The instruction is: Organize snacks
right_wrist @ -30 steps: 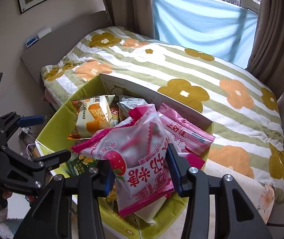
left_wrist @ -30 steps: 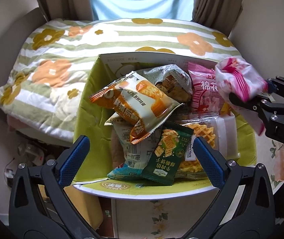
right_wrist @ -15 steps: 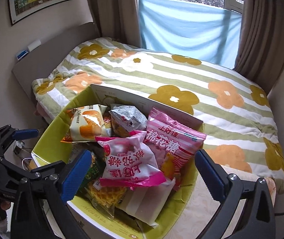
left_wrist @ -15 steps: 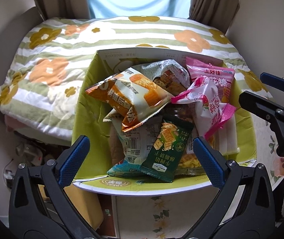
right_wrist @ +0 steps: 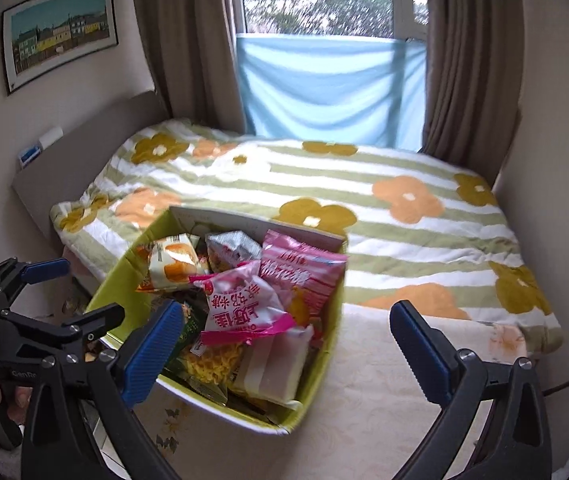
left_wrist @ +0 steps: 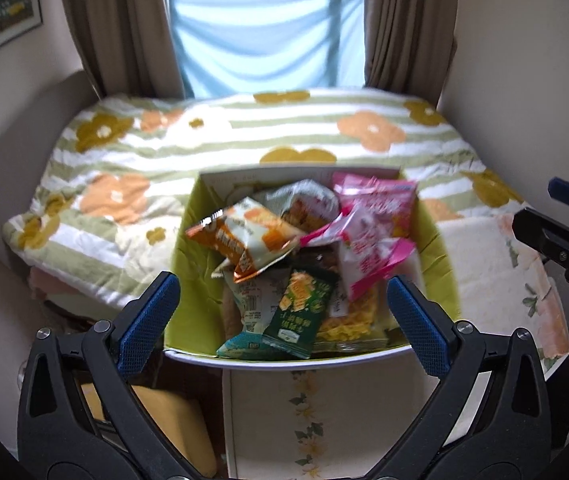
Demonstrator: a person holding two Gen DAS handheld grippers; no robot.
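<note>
A lime-green cardboard box (left_wrist: 192,248) (right_wrist: 324,368) full of snack packets stands on a floral-cloth table at the foot of a bed. On top lie a pink strawberry rice-cracker bag (left_wrist: 364,256) (right_wrist: 240,308), a pink marshmallow bag (left_wrist: 380,204) (right_wrist: 300,276), an orange-and-white packet (left_wrist: 244,236) (right_wrist: 172,264) and a dark green cracker packet (left_wrist: 300,312). My left gripper (left_wrist: 284,312) is open and empty, back from the box's near edge. My right gripper (right_wrist: 288,344) is open and empty, to the right of and behind the box.
The bed with a striped floral blanket (left_wrist: 244,136) (right_wrist: 364,192) lies beyond the box. Curtains and a blue-covered window (right_wrist: 328,92) are behind it. A headboard ledge (right_wrist: 84,152) is at the left. The floral tablecloth (right_wrist: 384,400) extends right of the box.
My right gripper opened and dropped the pink strawberry bag into the box, then drew back. Both grippers have pulled away from the box and tilted up.
</note>
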